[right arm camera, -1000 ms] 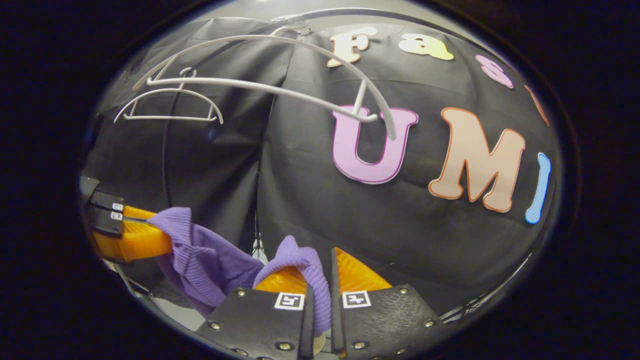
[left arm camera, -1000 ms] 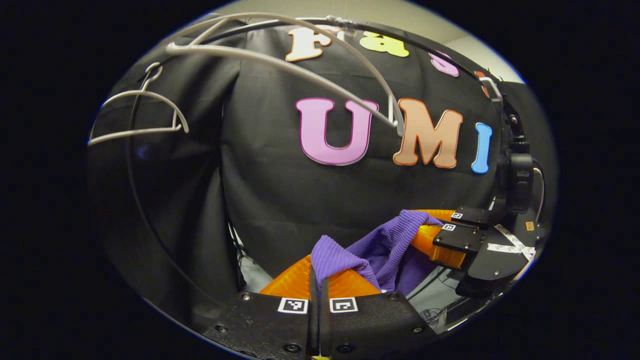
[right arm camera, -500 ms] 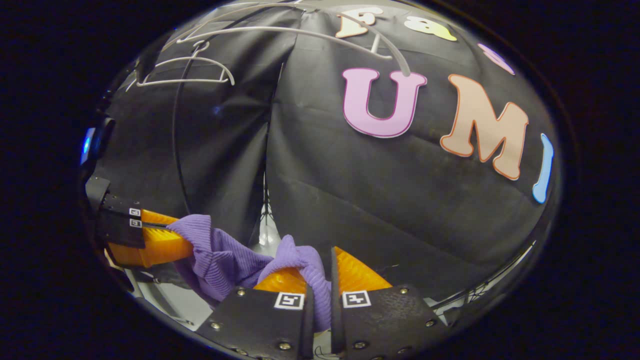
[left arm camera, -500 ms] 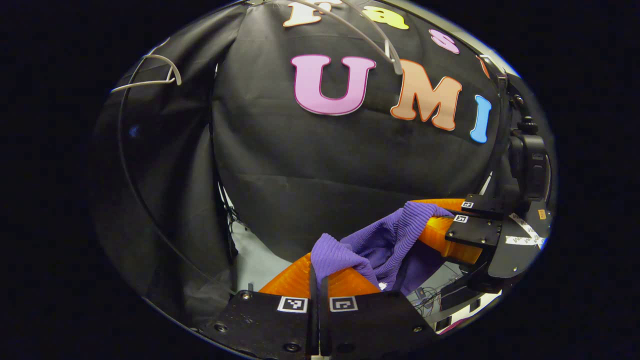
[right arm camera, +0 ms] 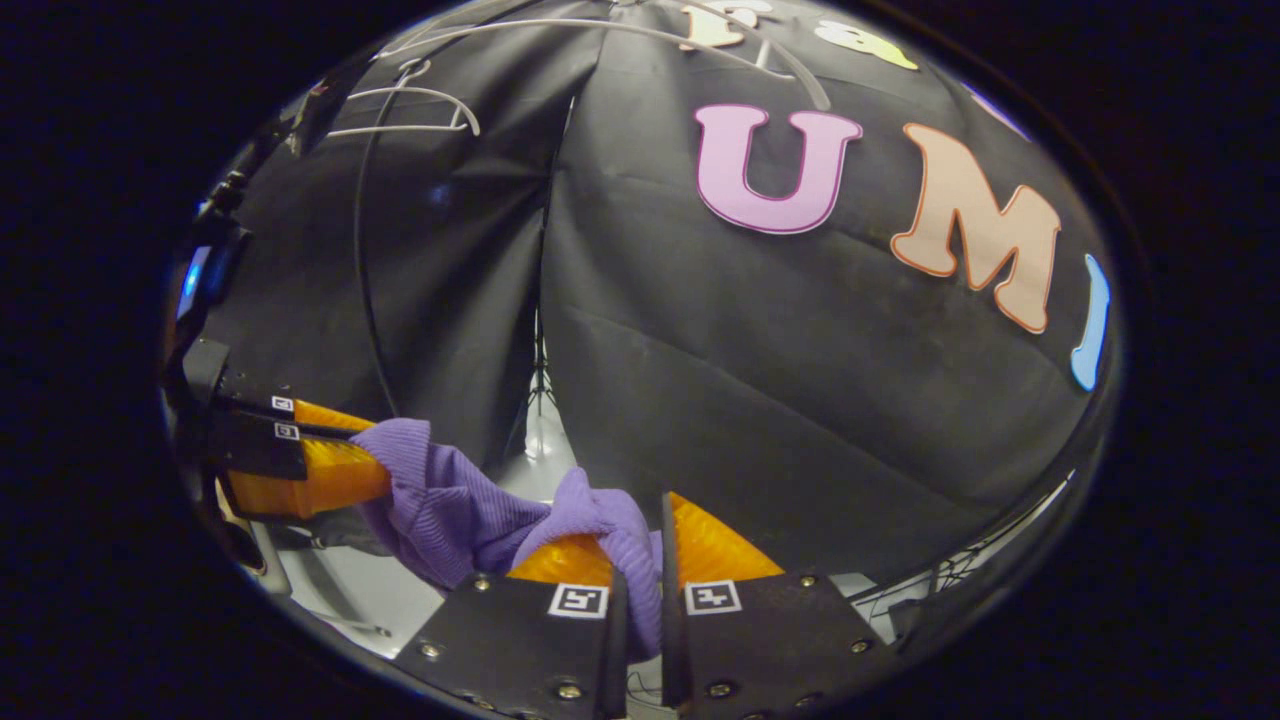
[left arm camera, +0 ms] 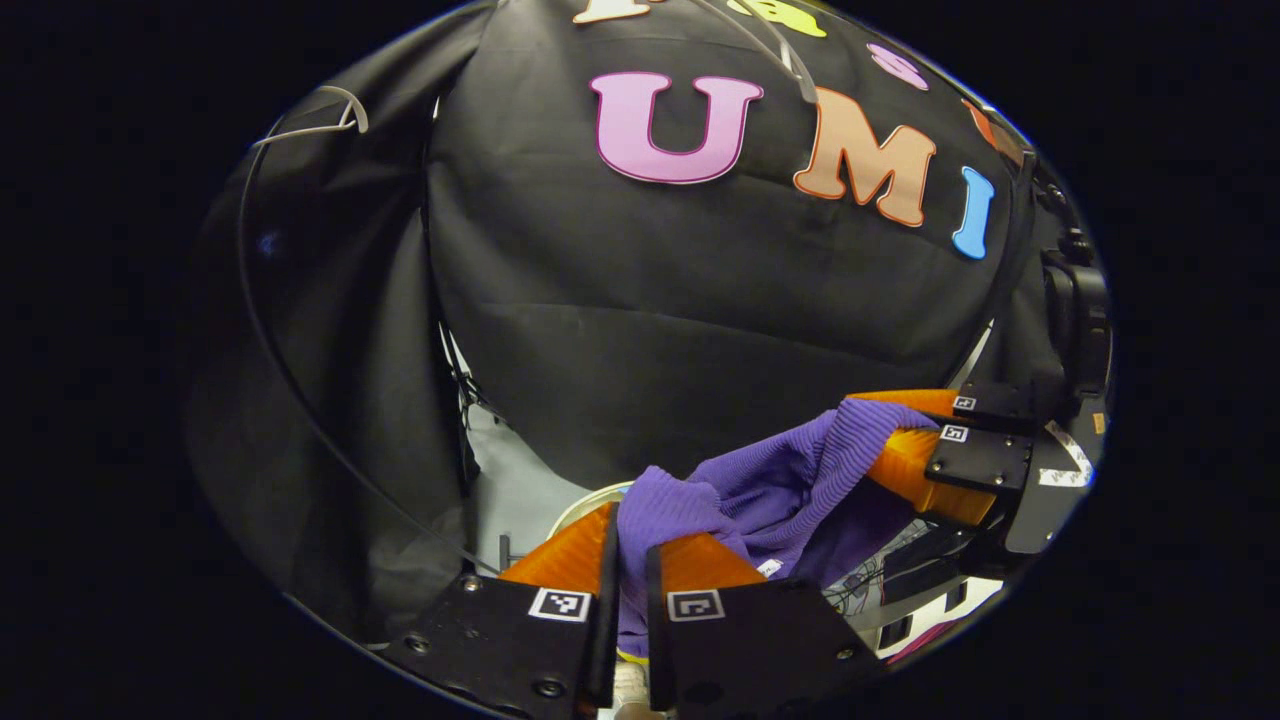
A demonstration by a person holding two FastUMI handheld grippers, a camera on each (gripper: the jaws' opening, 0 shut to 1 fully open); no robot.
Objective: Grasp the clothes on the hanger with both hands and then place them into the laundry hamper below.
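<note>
My left gripper (left arm camera: 628, 545) has its jaws closed on a fold of the purple garment (left arm camera: 770, 490); the ribbed cloth rises between the two fingers and bunches over their tips. My right gripper (right arm camera: 640, 545) has its jaws closed on another fold of the same garment (right arm camera: 450, 505), with the cloth pinched in the narrow gap between its fingers.

The garment is off the hanger and hangs in the air between my two grippers, draped in a slack span from one to the other. In the left gripper view, my right gripper (left arm camera: 905, 440) shows at the right edge, with the cloth gathered at its fingertips. In the right gripper view, my left gripper (right arm camera: 345, 455) shows at the left edge, holding the far end of the cloth.

The bare white hangers are well above the garment: one (left arm camera: 320, 115) at the upper left of the left gripper view, one (right arm camera: 410, 110) at the upper left of the right gripper view. Black cloth walls stand behind.

A pale curved rim (left arm camera: 585, 503) shows just beyond my left fingers, below the garment; I cannot tell whether it is the hamper.
</note>
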